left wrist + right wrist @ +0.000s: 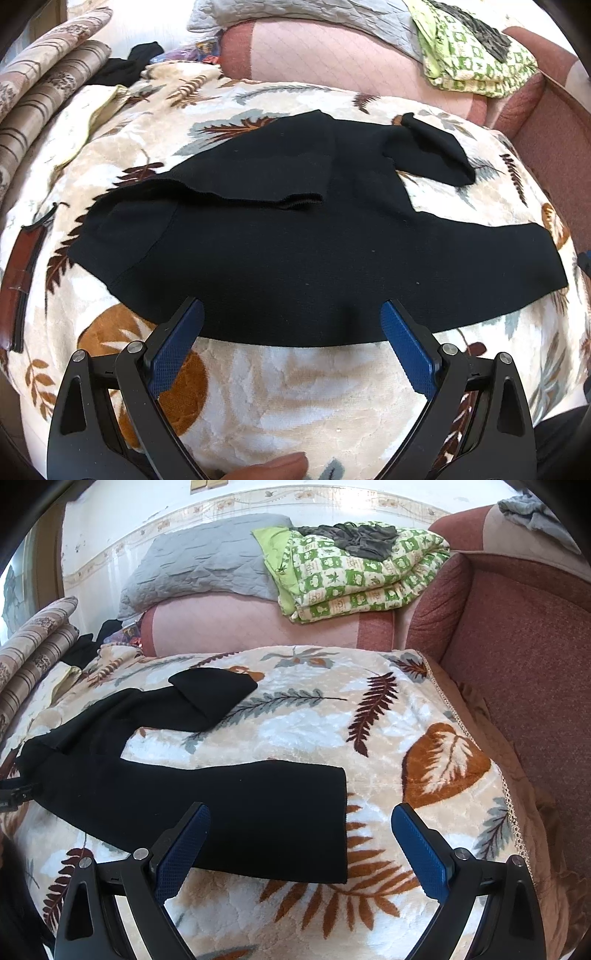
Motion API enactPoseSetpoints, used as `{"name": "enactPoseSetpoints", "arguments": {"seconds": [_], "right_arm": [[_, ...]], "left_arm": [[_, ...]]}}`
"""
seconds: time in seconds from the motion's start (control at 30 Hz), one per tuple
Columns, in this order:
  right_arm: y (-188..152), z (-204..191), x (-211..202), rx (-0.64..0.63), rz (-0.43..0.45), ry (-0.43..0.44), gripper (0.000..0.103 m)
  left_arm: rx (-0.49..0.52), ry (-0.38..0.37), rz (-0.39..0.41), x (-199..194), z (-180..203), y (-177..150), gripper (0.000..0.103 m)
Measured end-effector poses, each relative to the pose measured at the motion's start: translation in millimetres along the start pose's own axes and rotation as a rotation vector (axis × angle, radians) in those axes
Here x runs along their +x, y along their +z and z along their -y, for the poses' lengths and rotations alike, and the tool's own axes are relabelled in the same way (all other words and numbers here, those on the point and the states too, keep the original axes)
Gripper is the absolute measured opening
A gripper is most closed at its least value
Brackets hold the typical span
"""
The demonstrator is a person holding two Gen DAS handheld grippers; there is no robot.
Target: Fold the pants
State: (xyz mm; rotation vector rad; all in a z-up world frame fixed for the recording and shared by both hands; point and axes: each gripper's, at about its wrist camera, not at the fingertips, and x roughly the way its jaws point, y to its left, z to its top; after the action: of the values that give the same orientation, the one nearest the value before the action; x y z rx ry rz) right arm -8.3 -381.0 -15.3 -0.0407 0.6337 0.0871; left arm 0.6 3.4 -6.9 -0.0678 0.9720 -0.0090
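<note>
While both grippers (291, 314) (301, 818) gape empty, the pants (280, 258) apparently lie crosswise, legs rightward.

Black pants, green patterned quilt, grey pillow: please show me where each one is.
black pants (280, 251), left wrist view, on the flat middle of the cloth.
green patterned quilt (354, 587), right wrist view, on its folded top face.
grey pillow (207, 565), right wrist view, on its quilted middle.

One pair of black pants (280, 254) — two grippers, one blanket (369, 738).
</note>
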Motion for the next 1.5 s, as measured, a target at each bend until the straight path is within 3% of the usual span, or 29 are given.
{"name": "enactPoseSetpoints", "arguments": {"seconds": [0.1, 0.2, 0.3, 0.37, 0.47, 0.57, 0.67, 0.77, 0.93, 1.07, 1.2, 1.3, 1.37, 1.43, 1.5], "right_arm": [[1.3, 1.7, 2.0, 0.001, -0.005, -0.017, 0.094], [2.9, 1.9, 3.2, 0.013, -0.01, -0.005, 0.089], [3.4, -0.5, 1.5, -0.001, -0.004, 0.001, 0.089], [2.9, -1.7, 0.2, -0.006, 0.0, 0.003, 0.089], [3.0, 0.5, -1.1, 0.005, 0.004, 0.006, 0.089], [3.1, 2.6, -1.6, 0.024, 0.006, -0.001, 0.089], [4.0, 4.7, -1.7, 0.039, 0.013, -0.003, 0.089], [4.2, 4.9, -0.9, 0.042, 0.016, -0.008, 0.089], [4.8, 5.1, 0.4, 0.037, 0.01, -0.01, 0.089], [5.4, 6.4, 0.4, 0.045, 0.016, -0.013, 0.089], [5.0, 11.3, -0.9, 0.062, 0.022, -0.017, 0.089], [3.9, 14.1, -2.1, 0.065, 0.025, -0.023, 0.089], [3.1, 16.1, -3.3, 0.072, 0.028, -0.026, 0.089], [3.0, 17.6, -3.9, 0.079, 0.031, -0.032, 0.089], [4.4, 18.8, -3.7, 0.089, 0.035, -0.029, 0.089]], "left_arm": [[0.002, -0.054, -0.003, -11.3, -5.8, 4.5, 0.098], [-0.022, -0.109, 0.08, -44.3, -27.4, 16.6, 0.103], [-0.019, -0.238, 0.108, -63.0, -64.3, 32.2, 0.103], [-0.064, -0.317, 0.067, -58.2, -98.6, 42.0, 0.103], [-0.211, -0.357, -0.009, -37.2, -154.7, 52.2, 0.103], [-0.298, -0.313, -0.096, -4.4, -187.7, 62.3, 0.102], [-0.367, -0.412, -0.166, 23.4, -200.0, 61.3, 0.102], [-0.385, -0.443, -0.235, 42.8, -194.8, 57.2, 0.102], [-0.368, -0.458, -0.194, 37.9, -190.6, 55.6, 0.101], [-0.279, -0.356, -0.168, 35.1, -181.7, 62.7, 0.096], [-0.133, -0.162, -0.136, 33.5, -167.9, 64.6, 0.096], [0.025, 0.115, -0.088, 30.9, -154.3, 59.0, 0.096], [0.063, 0.255, -0.006, 13.6, -144.5, 56.2, 0.096], [0.085, 0.298, 0.084, -12.3, -127.0, 57.2, 0.096], [0.059, 0.254, 0.166, -45.3, -102.0, 58.8, 0.096]]}}
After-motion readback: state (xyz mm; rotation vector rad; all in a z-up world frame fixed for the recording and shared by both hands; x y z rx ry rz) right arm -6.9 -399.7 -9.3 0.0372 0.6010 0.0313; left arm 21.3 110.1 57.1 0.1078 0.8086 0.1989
